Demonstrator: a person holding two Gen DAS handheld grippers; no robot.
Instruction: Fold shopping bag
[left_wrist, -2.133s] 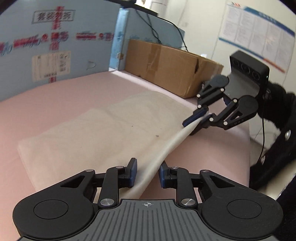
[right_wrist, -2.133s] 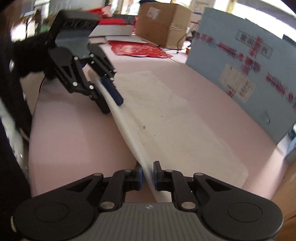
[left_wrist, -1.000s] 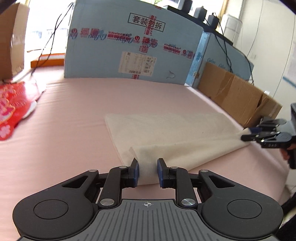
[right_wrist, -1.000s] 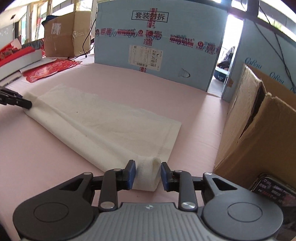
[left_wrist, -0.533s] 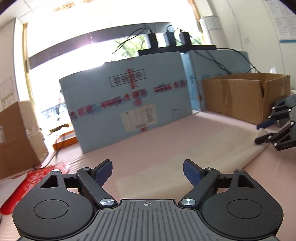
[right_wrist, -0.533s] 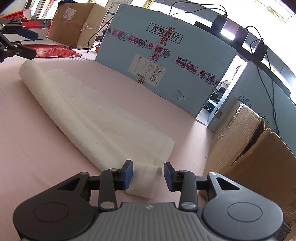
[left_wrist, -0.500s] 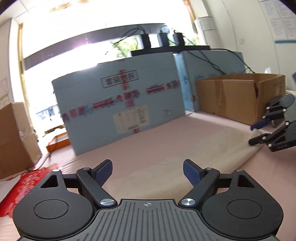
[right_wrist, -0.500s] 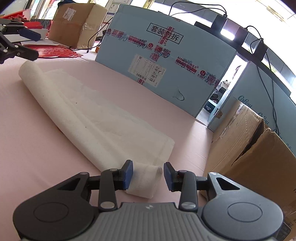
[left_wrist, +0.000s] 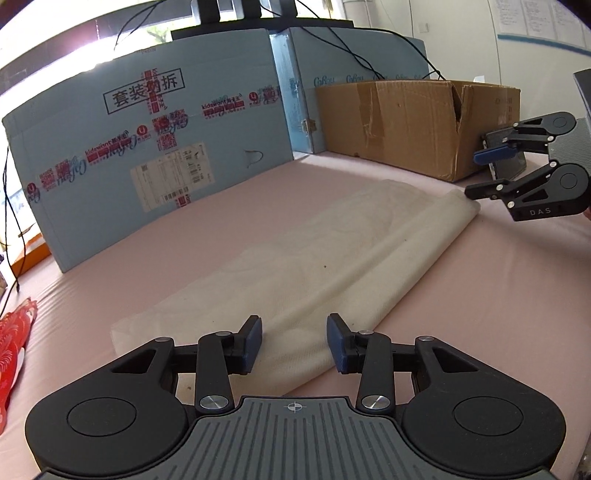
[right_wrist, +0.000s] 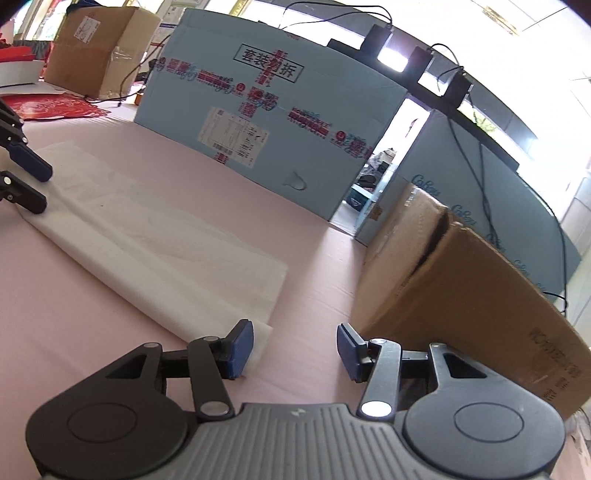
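On my left side, my left hand-held gripper (left_wrist: 293, 345) sits right over the near end of the shopping bag (left_wrist: 332, 258). The bag is a long cream strip, folded once along its length, and it lies flat on the pink bench (left_wrist: 498, 295). Its long way runs from my left hand-held gripper away toward my right one, so I have one end by each hand. The left jaws are closing now. The end of the bag lies between the blue pads (left_wrist: 251, 343), but the pads do not press on it yet, so I hold nothing there. In the middle, the bag's fold runs along the side nearer to me, and the open edges face the big blue board (left_wrist: 147, 147). On my right side, my right hand-held gripper (right_wrist: 295, 349) is at the far end of the bag (right_wrist: 166, 251). Its jaws are opening, and they hold nothing. That corner lies just beside the left pad, off to the side, not between the pads. The brown cardboard box (right_wrist: 461, 314) stands close on the right. I think the next fold should bring one short end over to the other, and my left hand is better placed to grab first.
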